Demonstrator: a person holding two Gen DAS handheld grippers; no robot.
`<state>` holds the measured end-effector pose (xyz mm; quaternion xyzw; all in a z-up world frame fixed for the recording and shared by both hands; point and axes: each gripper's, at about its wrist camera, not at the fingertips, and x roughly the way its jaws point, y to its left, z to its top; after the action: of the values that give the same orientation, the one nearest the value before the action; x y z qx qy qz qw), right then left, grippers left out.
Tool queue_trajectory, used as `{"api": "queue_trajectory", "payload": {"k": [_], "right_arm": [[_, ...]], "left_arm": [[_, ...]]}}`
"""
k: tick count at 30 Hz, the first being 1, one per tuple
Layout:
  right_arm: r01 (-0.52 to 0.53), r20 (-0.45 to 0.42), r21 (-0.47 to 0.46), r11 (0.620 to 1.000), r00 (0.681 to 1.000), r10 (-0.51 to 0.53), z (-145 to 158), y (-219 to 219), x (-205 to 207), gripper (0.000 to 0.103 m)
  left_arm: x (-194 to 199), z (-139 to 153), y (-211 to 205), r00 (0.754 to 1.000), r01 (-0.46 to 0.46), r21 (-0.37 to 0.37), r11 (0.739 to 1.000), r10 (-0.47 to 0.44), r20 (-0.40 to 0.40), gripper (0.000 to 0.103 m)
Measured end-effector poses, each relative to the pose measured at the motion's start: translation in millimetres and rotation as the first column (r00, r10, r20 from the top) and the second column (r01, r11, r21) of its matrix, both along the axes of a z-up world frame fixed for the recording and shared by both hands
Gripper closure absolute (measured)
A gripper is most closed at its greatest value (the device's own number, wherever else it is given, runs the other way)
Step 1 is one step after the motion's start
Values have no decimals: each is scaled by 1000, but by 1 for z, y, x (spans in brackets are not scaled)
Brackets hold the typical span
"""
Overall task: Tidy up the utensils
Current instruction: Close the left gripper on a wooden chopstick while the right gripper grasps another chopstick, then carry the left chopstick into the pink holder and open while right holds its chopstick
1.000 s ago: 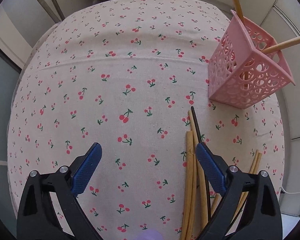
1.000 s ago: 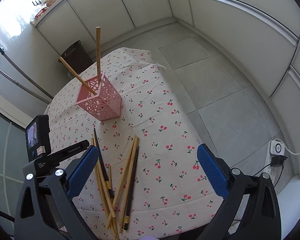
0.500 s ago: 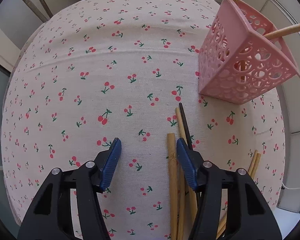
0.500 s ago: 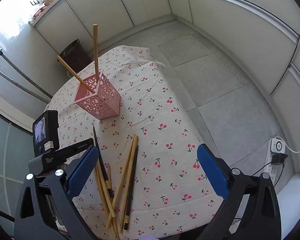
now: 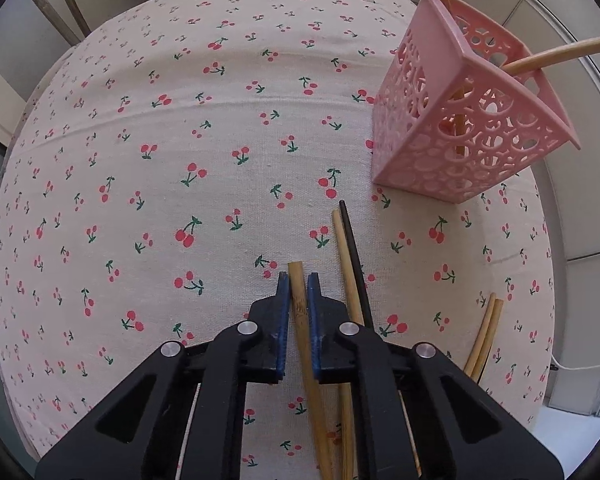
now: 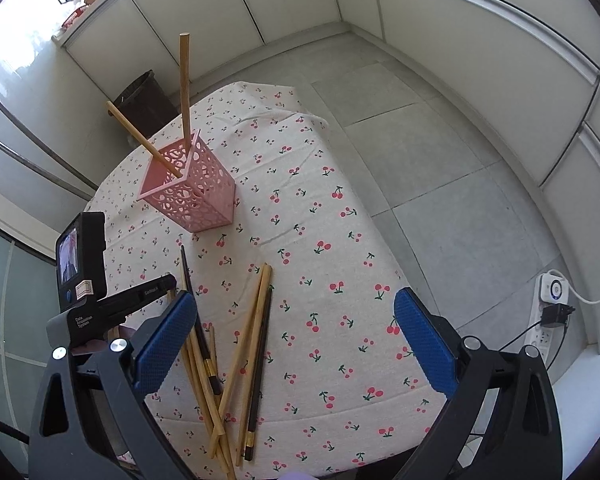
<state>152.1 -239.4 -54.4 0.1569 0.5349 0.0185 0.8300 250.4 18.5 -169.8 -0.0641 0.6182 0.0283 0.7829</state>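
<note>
Bamboo chopstick (image 5: 299, 300) flat on the cherry-print tablecloth (image 5: 160, 184), pinched near its tip by the left gripper (image 5: 298, 280), pink perforated holder (image 5: 466, 128) ahead to the right (two sticks inside), right gripper (image 6: 296, 312) spread wide, empty, above the scattered chopsticks (image 6: 240, 360).

A pink perforated holder (image 5: 466, 120) stands on cream cloth (image 5: 180, 120) printed with red cherries.
</note>
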Motion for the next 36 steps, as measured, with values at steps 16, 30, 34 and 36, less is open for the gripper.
{"api": "queue_trajectory", "payload": {"k": [16, 30, 34, 36], "right_arm": [[57, -174, 269, 961, 985, -10, -74, 29, 30, 26], [39, -239, 236, 971, 971, 19, -106, 59, 43, 78], [40, -263, 214, 976, 965, 18, -114, 63, 45, 78], [38, -259, 200, 979, 966, 15, -114, 66, 48, 78]], "left_arm": [[-38, 32, 54, 999, -12, -50, 999, 15, 52, 96], [-58, 60, 96, 995, -38, -70, 997, 44, 84, 96], [-57, 57, 100, 995, -51, -68, 996, 56, 78, 96], [-56, 56, 101, 995, -54, -67, 996, 60, 77, 96]]}}
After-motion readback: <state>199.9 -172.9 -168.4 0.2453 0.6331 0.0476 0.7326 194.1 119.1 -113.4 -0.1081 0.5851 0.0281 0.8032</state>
